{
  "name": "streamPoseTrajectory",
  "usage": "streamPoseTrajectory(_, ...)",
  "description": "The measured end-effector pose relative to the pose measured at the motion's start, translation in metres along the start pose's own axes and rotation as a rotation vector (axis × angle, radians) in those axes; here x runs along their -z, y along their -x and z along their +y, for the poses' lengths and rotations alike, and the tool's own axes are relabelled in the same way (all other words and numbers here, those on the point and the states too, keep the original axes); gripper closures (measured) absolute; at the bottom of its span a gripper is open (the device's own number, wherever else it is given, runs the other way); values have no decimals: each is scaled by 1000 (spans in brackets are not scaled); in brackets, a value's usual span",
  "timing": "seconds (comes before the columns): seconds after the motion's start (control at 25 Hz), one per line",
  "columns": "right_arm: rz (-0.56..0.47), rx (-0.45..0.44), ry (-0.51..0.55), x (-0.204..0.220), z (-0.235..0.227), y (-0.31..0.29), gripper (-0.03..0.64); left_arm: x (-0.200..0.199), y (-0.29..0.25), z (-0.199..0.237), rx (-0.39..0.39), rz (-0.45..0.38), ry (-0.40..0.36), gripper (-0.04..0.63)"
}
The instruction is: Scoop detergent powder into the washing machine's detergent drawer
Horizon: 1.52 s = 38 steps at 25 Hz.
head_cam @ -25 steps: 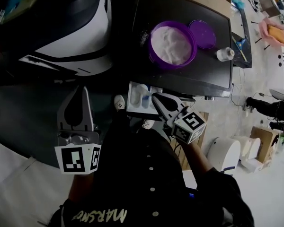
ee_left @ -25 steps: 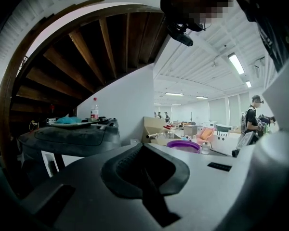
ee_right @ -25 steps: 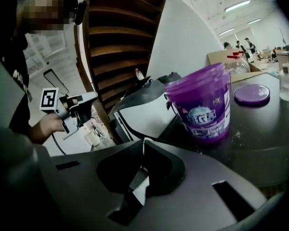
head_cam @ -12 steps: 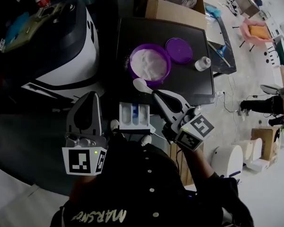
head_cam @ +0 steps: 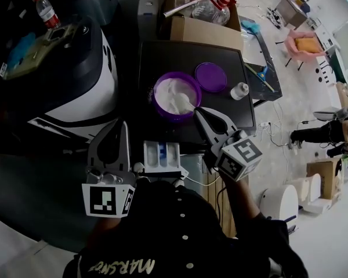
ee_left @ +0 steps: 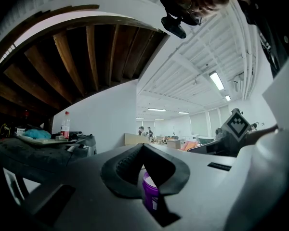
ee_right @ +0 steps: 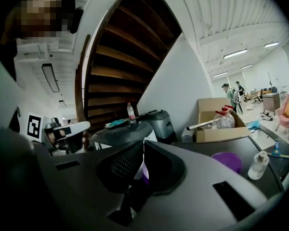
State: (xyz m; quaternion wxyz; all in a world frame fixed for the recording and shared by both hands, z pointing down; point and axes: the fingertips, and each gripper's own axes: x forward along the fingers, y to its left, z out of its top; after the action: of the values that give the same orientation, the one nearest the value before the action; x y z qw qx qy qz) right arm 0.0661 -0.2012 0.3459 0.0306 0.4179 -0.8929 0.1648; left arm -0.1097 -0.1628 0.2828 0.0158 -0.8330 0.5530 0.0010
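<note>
My right gripper point(head_cam: 200, 113) is clenching the scoop point(head_cam: 185, 103) by its handle, long axis pointing away from me, bowl over the powder in the purple tub point(head_cam: 162, 110). The open detergent drawer point(head_cam: 161, 154) is lying nearer me, between both grippers. My left gripper point(head_cam: 125, 126) is hovering clenched on nothing.

The purple tub point(head_cam: 155, 101) holds white powder point(head_cam: 170, 91). Its lid point(head_cam: 211, 77) lies just right of it, the detergent drawer point(head_cam: 161, 157) on its near side; the right gripper point(head_cam: 198, 110) holds a spoon point(head_cam: 185, 104) over it.
</note>
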Motion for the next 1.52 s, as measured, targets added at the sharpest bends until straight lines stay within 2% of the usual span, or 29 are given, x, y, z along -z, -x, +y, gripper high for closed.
streamPoseTrajectory(0.2, 181, 86, 72, 20, -37, -21, 584, 2, 1, 9, -11, 7, 2, 589)
streamPoseTrajectory(0.36, 256, 79, 110, 28, -40, -25, 584, 6, -1, 18, -19, 21, 9, 588)
streamPoseTrajectory(0.56, 392, 94, 225, 62, -46, -37, 584, 17, -6, 21, -10, 47, 21, 589)
streamPoseTrajectory(0.88, 452, 91, 234, 74, -36, -42, 580, 25, -16, 24, 6, 67, 28, 589)
streamPoseTrajectory(0.92, 452, 73, 223, 76, -34, -41, 521, 25, -17, 24, 6, 67, 28, 589)
streamPoseTrajectory(0.96, 452, 54, 211, 78, -32, -40, 399, 25, -17, 24, 7, 66, 28, 589)
streamPoseTrajectory(1.0, 449, 43, 203, 78, -31, -38, 347, 25, -18, 24, 8, 64, 27, 589)
streamPoseTrajectory(1.08, 431, 48, 214, 75, -30, -34, 348, 23, -19, 23, 10, 60, 25, 589)
streamPoseTrajectory(1.2, 359, 109, 229, 61, -40, -24, 348, 20, -19, 21, 13, 53, 18, 588)
streamPoseTrajectory(1.32, 168, 161, 158, 25, -48, -4, 357, 14, -18, 18, 9, 38, 10, 588)
streamPoseTrajectory(1.4, -5, 160, 88, -8, -47, 12, 422, 10, -17, 18, 5, 30, 4, 588)
streamPoseTrajectory(1.48, -147, 175, 50, -37, -45, 30, 557, 6, -15, 18, -1, 23, -4, 589)
streamPoseTrajectory(1.52, -188, 194, 56, -47, -46, 39, 572, 3, -14, 18, -5, 18, -7, 589)
